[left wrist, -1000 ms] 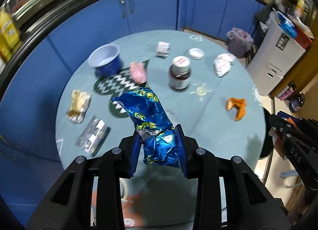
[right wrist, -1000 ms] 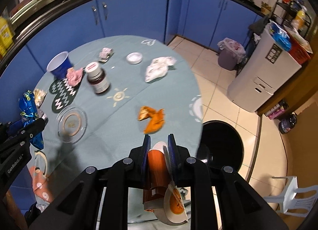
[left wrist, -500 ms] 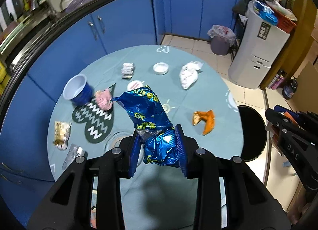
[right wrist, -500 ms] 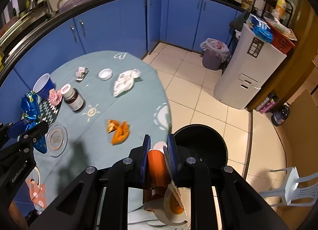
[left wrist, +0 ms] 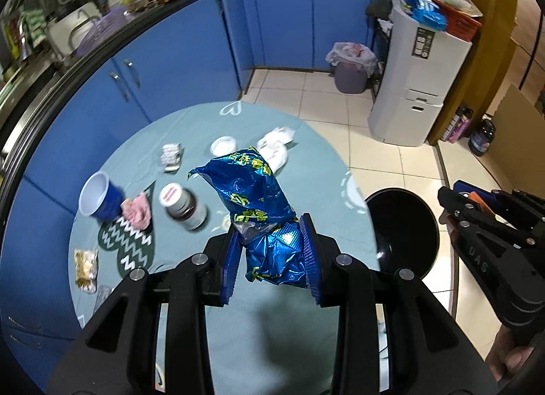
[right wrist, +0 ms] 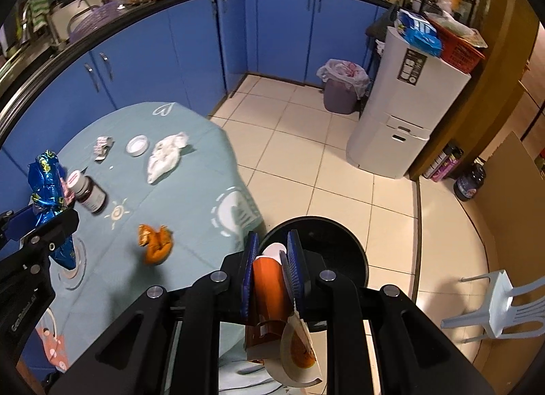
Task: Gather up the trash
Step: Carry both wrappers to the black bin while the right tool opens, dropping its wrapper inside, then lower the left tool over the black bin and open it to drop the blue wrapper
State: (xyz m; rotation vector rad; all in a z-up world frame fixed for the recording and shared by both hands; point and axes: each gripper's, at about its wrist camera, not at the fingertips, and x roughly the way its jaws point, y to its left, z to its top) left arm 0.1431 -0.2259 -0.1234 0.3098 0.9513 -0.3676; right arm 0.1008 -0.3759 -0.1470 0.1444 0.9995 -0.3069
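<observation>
Left claw: your left gripper (left wrist: 270,255) is clamped on the blue foil wrapper (left wrist: 252,197), which stands up crumpled past the tips.
Table: round table (left wrist: 190,292) lies under and ahead of that claw; white tissue (left wrist: 276,146), brown jar (left wrist: 184,206) and blue cup (left wrist: 98,199) sit ahead of it, not yet collected.
Orange scrap: orange wrapper (right wrist: 155,241) lies ahead-left of your right claw.
Right claw: your right gripper (right wrist: 270,275) pinches an orange carton (right wrist: 269,286); a loose flap hangs near the camera.
Bin: black bin (right wrist: 354,255) opens just past the right tips, well right of the left claw.
Advice: get each claw squarely above the opening before you let go; the flap may snag.
</observation>
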